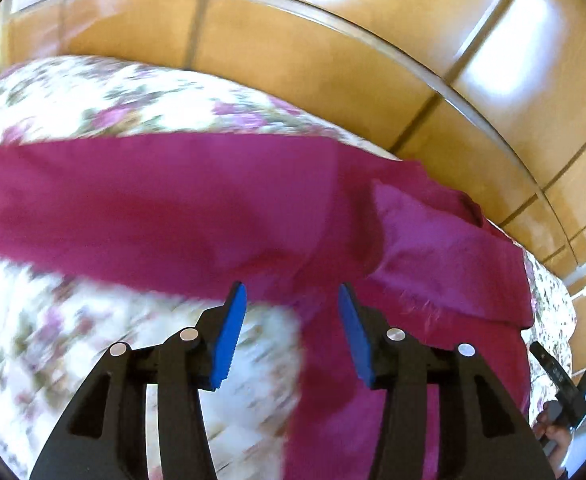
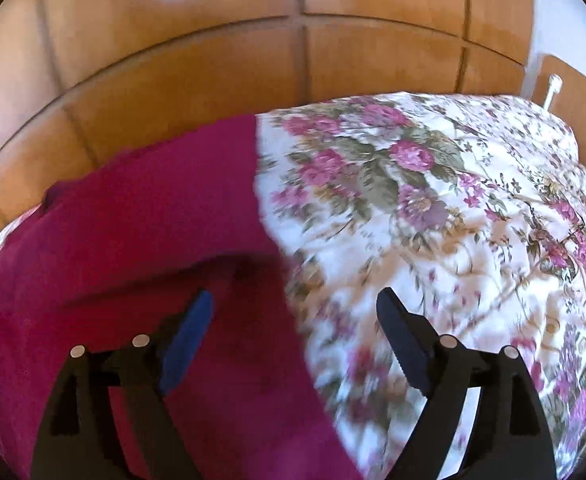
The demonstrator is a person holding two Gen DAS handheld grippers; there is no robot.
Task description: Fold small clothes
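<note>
Both tools stand open and empty, left tool [image 1: 292, 312] and right tool [image 2: 293, 320] over the garment [image 1: 173, 200]; loose folds may slump on the soft bed [image 2: 433, 200].

1. The bed [image 2: 473, 184] has a white cover with purple flowers and green leaves.
2. A magenta cloth [image 1: 197, 200] lies spread flat on the cover, with one folded part at its right end.
</note>
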